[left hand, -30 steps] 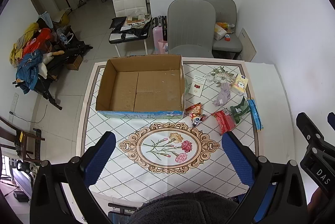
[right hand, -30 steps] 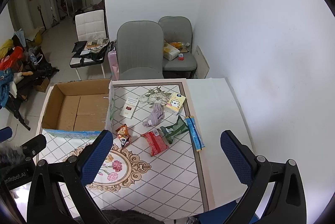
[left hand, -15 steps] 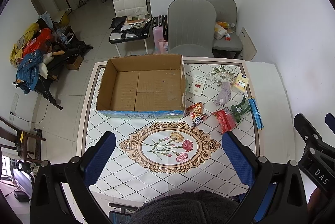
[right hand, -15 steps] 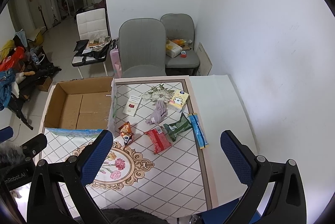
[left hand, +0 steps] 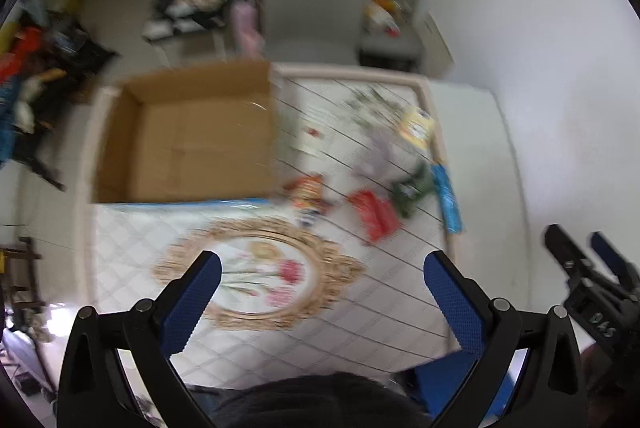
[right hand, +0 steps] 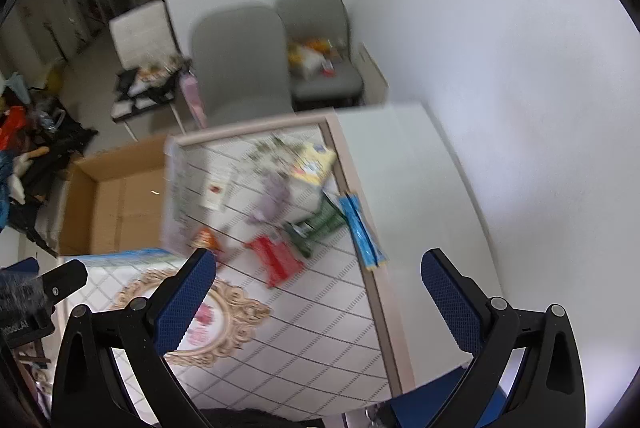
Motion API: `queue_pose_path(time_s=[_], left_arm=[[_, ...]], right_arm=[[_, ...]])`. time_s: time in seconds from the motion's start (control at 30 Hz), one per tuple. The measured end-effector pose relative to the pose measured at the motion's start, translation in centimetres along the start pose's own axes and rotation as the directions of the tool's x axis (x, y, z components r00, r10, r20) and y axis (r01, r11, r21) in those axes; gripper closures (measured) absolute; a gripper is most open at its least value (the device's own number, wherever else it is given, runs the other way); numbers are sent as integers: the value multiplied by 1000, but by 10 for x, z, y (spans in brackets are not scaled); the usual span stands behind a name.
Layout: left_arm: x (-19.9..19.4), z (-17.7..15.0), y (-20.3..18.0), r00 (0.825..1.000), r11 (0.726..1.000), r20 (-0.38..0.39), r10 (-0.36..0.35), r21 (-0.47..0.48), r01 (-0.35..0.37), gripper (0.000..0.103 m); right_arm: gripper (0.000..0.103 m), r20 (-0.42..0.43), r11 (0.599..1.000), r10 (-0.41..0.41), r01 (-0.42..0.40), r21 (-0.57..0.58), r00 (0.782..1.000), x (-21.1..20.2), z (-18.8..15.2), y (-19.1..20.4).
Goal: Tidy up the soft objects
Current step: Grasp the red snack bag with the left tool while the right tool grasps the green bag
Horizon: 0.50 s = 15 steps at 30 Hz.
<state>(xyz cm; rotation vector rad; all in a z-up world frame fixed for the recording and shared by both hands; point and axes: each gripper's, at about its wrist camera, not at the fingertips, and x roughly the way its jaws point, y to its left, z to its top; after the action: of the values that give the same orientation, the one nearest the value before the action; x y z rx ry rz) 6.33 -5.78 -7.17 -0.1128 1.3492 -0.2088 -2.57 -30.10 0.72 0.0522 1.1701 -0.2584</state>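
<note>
While both grippers, left (left hand: 320,268) and right (right hand: 318,266), hover wide open, packets (right hand: 276,260) lie beside the box (left hand: 188,136) near the table's (right hand: 416,188) far edge

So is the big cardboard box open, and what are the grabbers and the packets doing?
Brown cardboard box: open, nothing seen inside.
Left gripper: open, holding nothing.
Right gripper: open, holding nothing.
Red flat packet: lying on the table, outside the box.
Dark green packet: lying on the table.
Long blue packet: lying flat at the mat's edge.
Lilac cloth: crumpled on the table.
</note>
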Motion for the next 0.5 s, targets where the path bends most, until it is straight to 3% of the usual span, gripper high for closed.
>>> queue_pose_path(time_s=[0.13, 0.23, 0.4, 0.5], left_arm=[[84, 21, -35, 985, 995, -142, -99, -7, 99, 1], [149, 31, -57, 962, 991, -240, -134, -37, 129, 10], [253, 34, -79, 906, 989, -401, -137, -100, 106, 18], [289, 30, -80, 884, 991, -455, -107, -117, 60, 19]], right_arm=[[0, -127, 998, 41, -34, 55, 991, 76, 8, -33], [0, -247, 984, 130, -95, 149, 960, 144, 10, -63], [0, -342, 958, 201, -111, 264, 918, 222, 5, -97], [0, -378, 936, 241, -112, 333, 894, 258, 0, -107]])
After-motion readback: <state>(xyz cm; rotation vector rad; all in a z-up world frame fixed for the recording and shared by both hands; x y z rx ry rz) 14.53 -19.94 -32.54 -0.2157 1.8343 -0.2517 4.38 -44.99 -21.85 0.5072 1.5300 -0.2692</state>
